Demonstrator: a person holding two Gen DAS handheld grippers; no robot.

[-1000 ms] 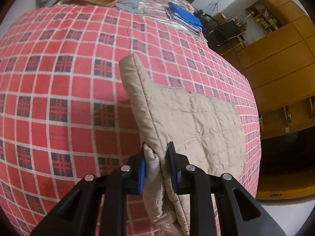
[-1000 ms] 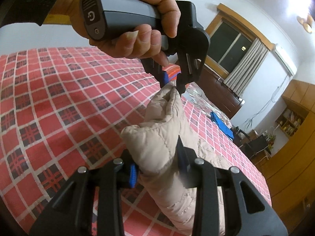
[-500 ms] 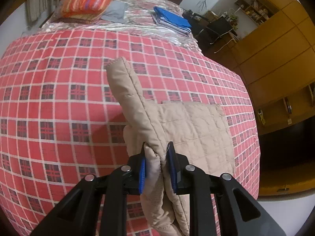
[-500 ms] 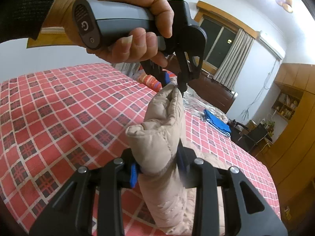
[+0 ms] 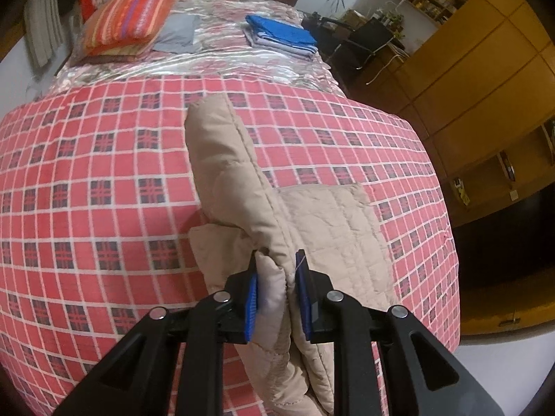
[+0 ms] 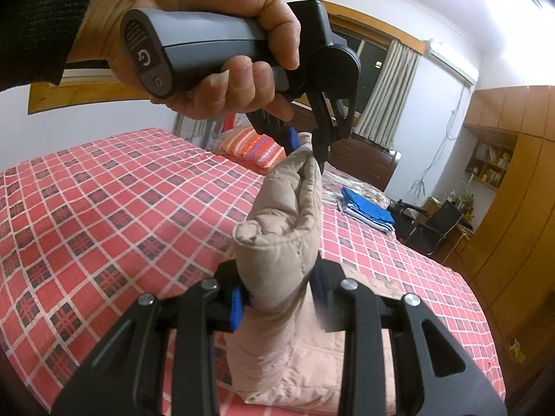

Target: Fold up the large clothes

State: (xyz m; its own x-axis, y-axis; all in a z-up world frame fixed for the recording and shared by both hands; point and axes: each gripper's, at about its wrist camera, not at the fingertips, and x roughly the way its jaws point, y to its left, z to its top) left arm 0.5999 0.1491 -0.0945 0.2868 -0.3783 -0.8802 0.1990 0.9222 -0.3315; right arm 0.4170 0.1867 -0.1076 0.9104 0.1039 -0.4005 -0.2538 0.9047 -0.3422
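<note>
1. Jacket (image 5: 326,235) first: beige, quilted and puffy, it lies partly on the red plaid bedspread (image 5: 104,180) near the bed's right edge, with one padded edge lifted off the bed between your two grippers.
2. Your left gripper (image 5: 277,298) is clamped on one end of that raised edge, blue pads pressing the fabric from both sides.
3. Your right gripper (image 6: 277,301) is clenched around the other end, a thick roll of padding bulging up between its jaws.
4. Step in hand, as I read it: carrying the lifted edge over the body to make a fold.
5. Next move calls for both ends travelling level, landing square on the flat part, then letting go together.
6. Beyond: striped pillow (image 5: 131,17) and folded blue cloth (image 5: 281,33) sit well apart at the headboard end.
</note>
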